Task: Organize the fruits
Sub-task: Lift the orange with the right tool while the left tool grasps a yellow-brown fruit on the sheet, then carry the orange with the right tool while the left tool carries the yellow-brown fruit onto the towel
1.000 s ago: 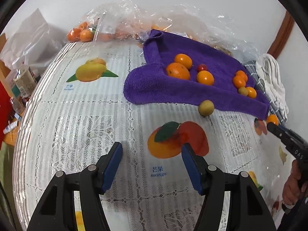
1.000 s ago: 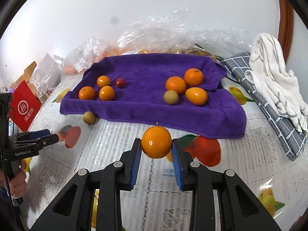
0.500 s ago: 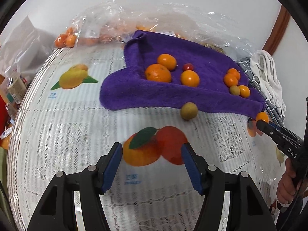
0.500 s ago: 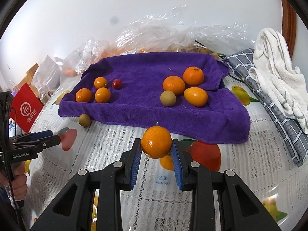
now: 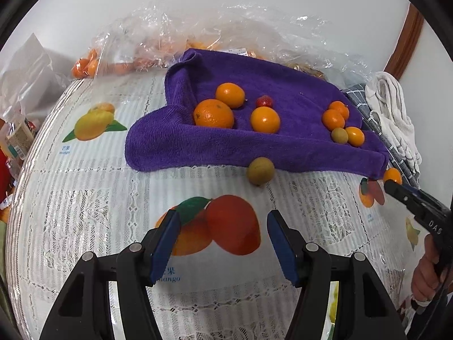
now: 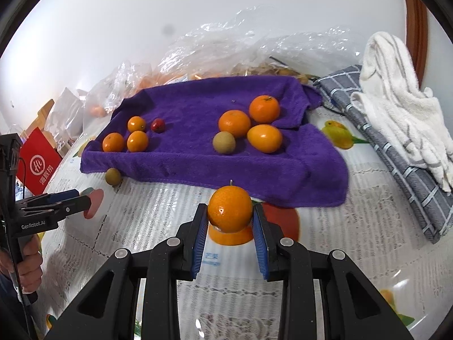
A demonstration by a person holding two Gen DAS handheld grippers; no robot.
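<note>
A purple towel (image 6: 198, 158) (image 5: 283, 147) lies on the table with two clusters of fruit on it. Three small oranges (image 6: 137, 141) and a red fruit (image 6: 157, 125) sit at its left in the right wrist view. Three larger oranges (image 6: 234, 123) and a brownish-green fruit (image 6: 224, 142) sit at its right. Another brownish-green fruit (image 5: 260, 170) (image 6: 113, 175) rests on the tablecloth just off the towel's near edge. My right gripper (image 6: 230, 226) is shut on an orange (image 6: 230, 209) held above the cloth in front of the towel. My left gripper (image 5: 223, 236) stands open with nothing between its fingers, short of the loose fruit.
Crumpled clear plastic bags (image 6: 254, 48) with more fruit lie behind the towel. A grey checked cloth (image 6: 396, 153) and a white towel (image 6: 396, 104) lie at the right. A red box (image 6: 38, 160) and clutter stand at the left edge. A fruit-printed lace tablecloth (image 5: 85, 212) covers the table.
Both grippers have drifted sideways along the table toward the towel's front. The towel and fruit sit further left in the left wrist view. The orange stays gripped; the left jaws keep their width.
</note>
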